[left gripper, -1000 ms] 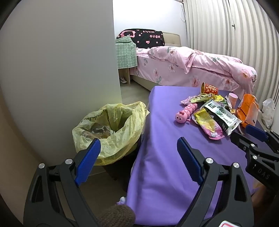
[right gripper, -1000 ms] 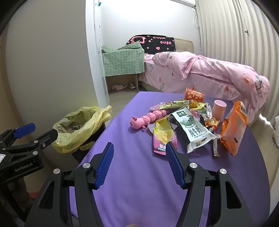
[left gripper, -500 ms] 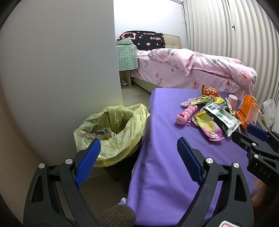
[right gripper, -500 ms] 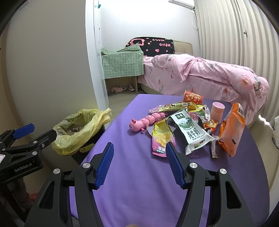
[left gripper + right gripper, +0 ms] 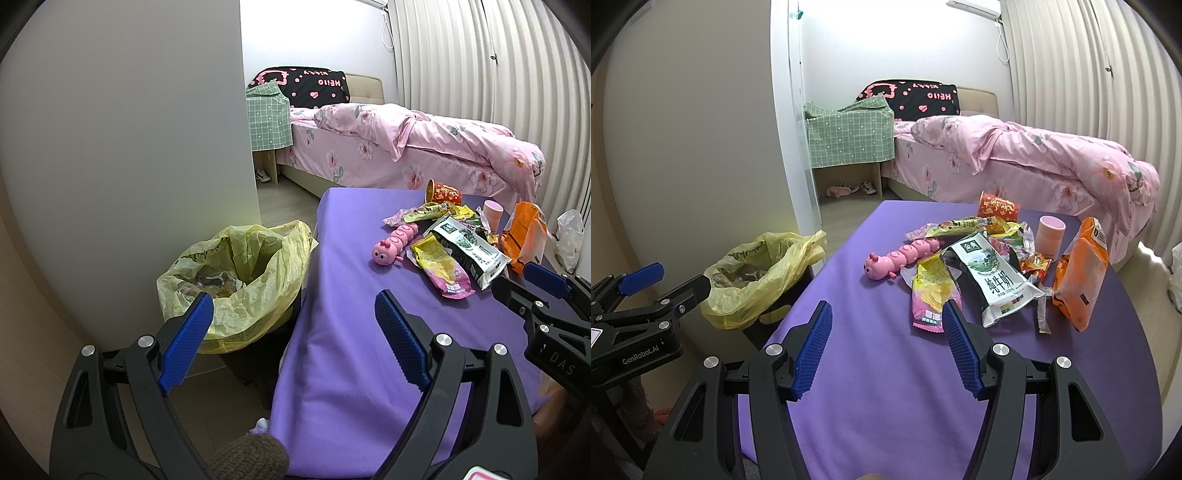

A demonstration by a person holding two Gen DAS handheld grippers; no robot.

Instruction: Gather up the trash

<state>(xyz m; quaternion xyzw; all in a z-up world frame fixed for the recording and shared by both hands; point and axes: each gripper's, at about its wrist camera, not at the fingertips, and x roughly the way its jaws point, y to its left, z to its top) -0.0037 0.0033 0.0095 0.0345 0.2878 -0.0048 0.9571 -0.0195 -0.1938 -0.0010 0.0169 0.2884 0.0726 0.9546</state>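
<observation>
A pile of trash lies on the purple table (image 5: 879, 369): a yellow-pink snack wrapper (image 5: 931, 291), a white-green milk pouch (image 5: 993, 280), an orange bag (image 5: 1078, 273), a red paper cup (image 5: 997, 208) and small wrappers. The wrapper (image 5: 443, 266) and pouch (image 5: 469, 251) show in the left wrist view too. A bin lined with a yellow bag (image 5: 236, 277) stands left of the table (image 5: 351, 332). My right gripper (image 5: 886, 325) is open and empty, just short of the snack wrapper. My left gripper (image 5: 291, 317) is open and empty, above the gap between bin and table.
A pink caterpillar toy (image 5: 901, 258) and a pink cup (image 5: 1051, 236) lie among the trash. A white wall (image 5: 129, 147) stands behind the bin (image 5: 757, 273). A pink bed (image 5: 1015, 162) and a green-checked cabinet (image 5: 846, 136) are beyond the table.
Both grippers have pulled back and risen slightly; the table and trash look a little farther and lower in view. Both stay open.
</observation>
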